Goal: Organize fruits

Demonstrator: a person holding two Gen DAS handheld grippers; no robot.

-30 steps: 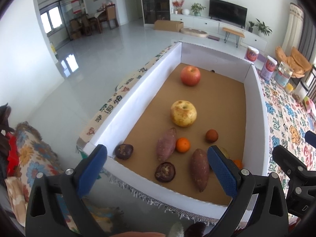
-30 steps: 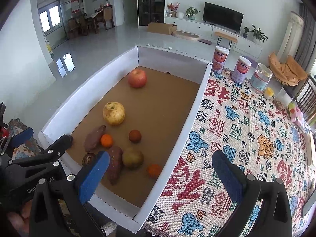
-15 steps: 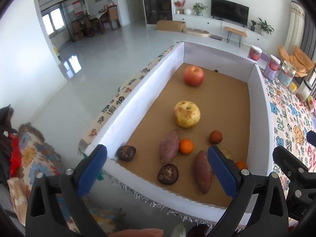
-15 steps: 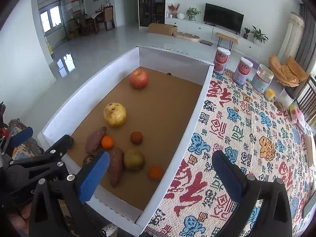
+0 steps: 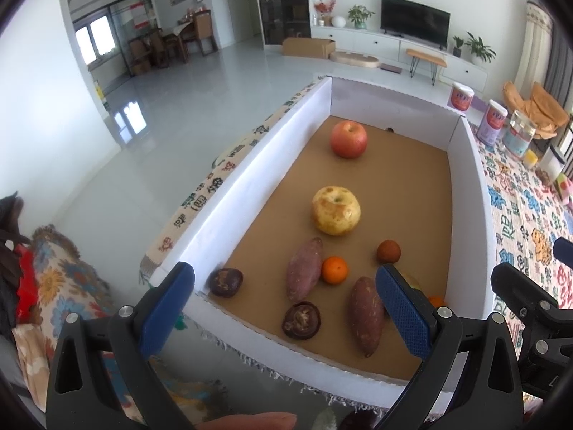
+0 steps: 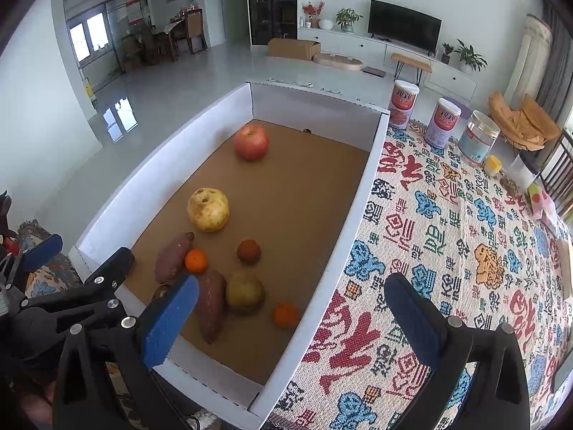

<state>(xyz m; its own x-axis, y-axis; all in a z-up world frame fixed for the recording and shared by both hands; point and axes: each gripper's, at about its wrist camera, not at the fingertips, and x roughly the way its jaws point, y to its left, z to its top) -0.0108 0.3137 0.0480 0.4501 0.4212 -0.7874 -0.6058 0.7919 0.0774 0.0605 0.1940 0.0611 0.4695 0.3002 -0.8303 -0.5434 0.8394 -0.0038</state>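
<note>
A white-walled cardboard box (image 5: 250, 193) (image 6: 361, 193) holds a red apple (image 5: 348, 139) (image 6: 251, 142), a yellow pear (image 5: 335, 210) (image 6: 208, 209), two sweet potatoes (image 5: 304, 270) (image 5: 366, 315), two small oranges (image 5: 334, 270) (image 6: 285, 314), a brown round fruit (image 5: 388, 251) (image 6: 248, 251), a green-brown pear (image 6: 245, 293) and two dark mushrooms (image 5: 226, 282) (image 5: 301, 320). My left gripper (image 5: 284, 310) is open and empty above the box's near end. My right gripper (image 6: 290, 317) is open and empty above the box's near right wall.
The box stands on a patterned tablecloth (image 6: 465, 251). Two pink cans (image 6: 404, 104) (image 6: 443, 122) and a clear jar (image 6: 478, 141) stand at the table's far right. A flowered cushion (image 5: 57, 286) lies at the left. Tiled floor (image 5: 179, 114) lies beyond.
Both grippers have moved slightly forward toward the box, so the fruits sit a little lower and nearer in both views. Both stay open and nothing was picked up.
</note>
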